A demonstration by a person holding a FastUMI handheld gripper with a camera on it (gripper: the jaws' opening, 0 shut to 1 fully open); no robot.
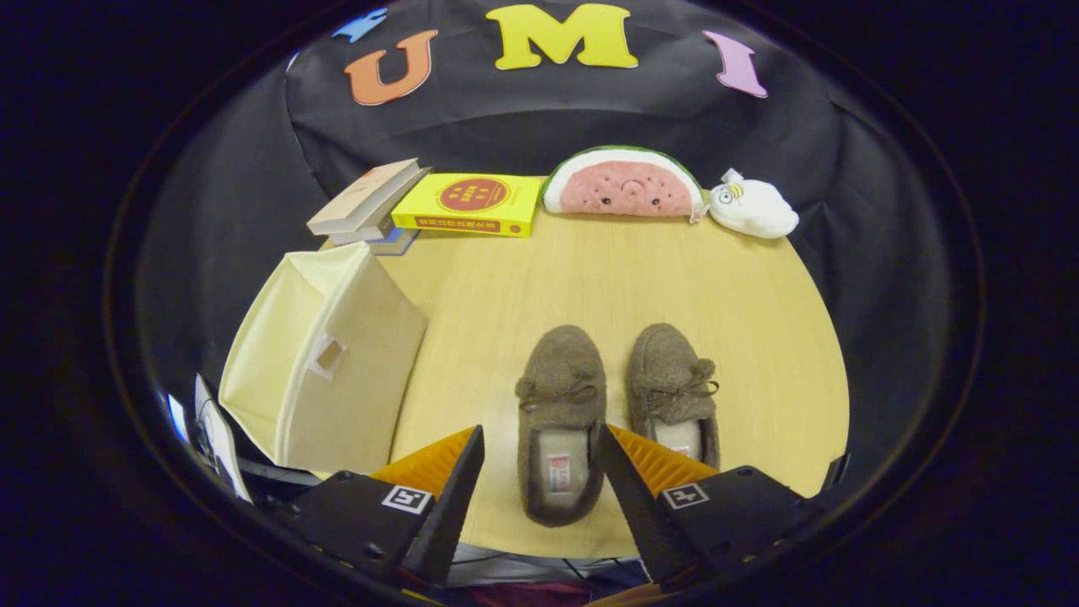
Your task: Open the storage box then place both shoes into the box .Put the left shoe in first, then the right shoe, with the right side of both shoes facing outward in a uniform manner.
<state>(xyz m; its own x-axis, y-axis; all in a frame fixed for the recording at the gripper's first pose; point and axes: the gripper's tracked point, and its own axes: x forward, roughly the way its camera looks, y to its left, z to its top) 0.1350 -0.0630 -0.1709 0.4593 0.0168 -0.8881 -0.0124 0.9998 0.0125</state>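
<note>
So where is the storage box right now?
In the gripper view, the storage box stands on the table, beside the left shoe and in front of the stacked books.

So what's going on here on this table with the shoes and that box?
A person is holding a gripper above a wooden table. Its fingers are open and hold nothing; the heel of the left shoe lies between them. The right shoe sits beside it, toes pointing away. The cream storage box stands off to the left, apparently not opened yet. At the table's far edge lie some books, a watermelon plush and a white plush.
</note>
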